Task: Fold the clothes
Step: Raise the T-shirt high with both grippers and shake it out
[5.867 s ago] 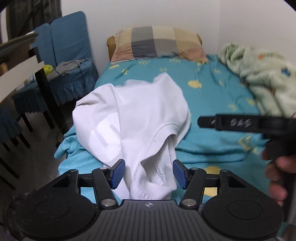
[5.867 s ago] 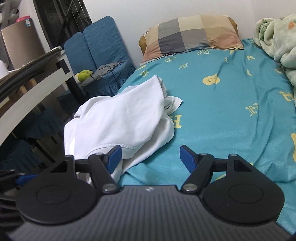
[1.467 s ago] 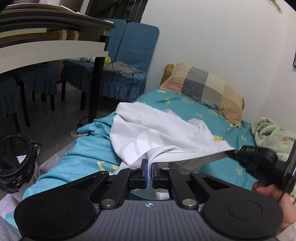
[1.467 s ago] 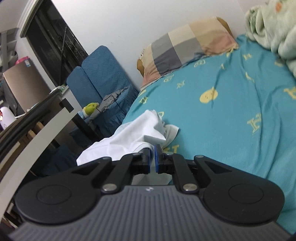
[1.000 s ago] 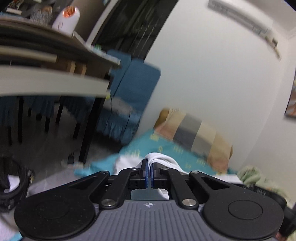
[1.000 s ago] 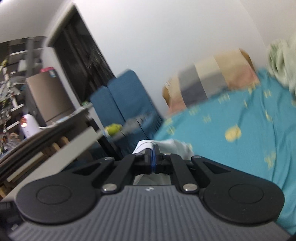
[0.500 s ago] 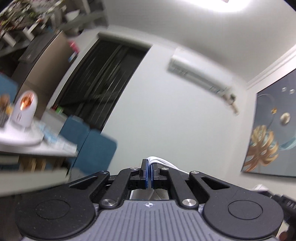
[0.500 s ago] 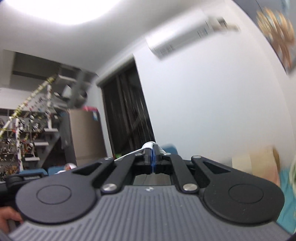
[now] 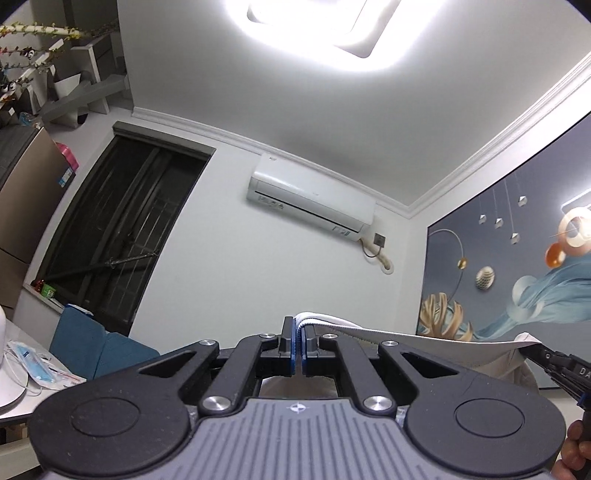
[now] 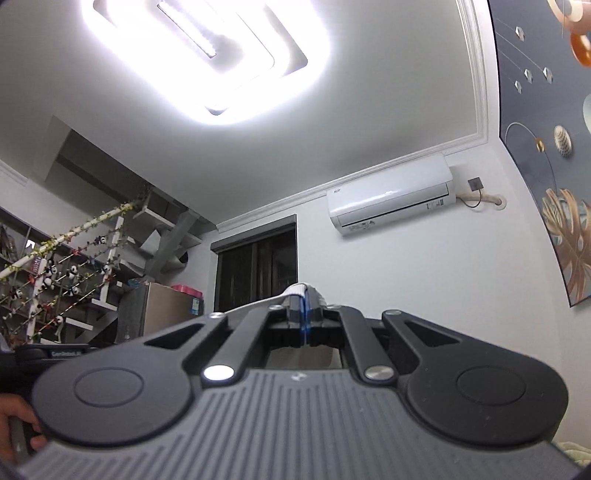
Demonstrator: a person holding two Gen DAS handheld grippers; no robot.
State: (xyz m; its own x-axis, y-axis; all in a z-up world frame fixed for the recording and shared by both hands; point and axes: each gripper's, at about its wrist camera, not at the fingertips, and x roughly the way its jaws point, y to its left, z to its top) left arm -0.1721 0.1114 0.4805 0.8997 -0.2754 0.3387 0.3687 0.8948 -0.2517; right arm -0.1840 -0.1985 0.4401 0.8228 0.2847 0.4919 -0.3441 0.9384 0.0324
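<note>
Both grippers pinch the white shirt (image 9: 388,334): left gripper (image 9: 298,349) at bottom middle, right gripper (image 10: 306,319) too. Its edge stretches between them, held high near the ceiling light (image 9: 314,29). No fold shows yet.

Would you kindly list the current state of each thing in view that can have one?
left tool: shut on the white garment's edge
right tool: shut on the white garment's edge
white garment: lifted, edge stretched between the tools
ceiling light: on
air conditioner: flap looks closed
</note>
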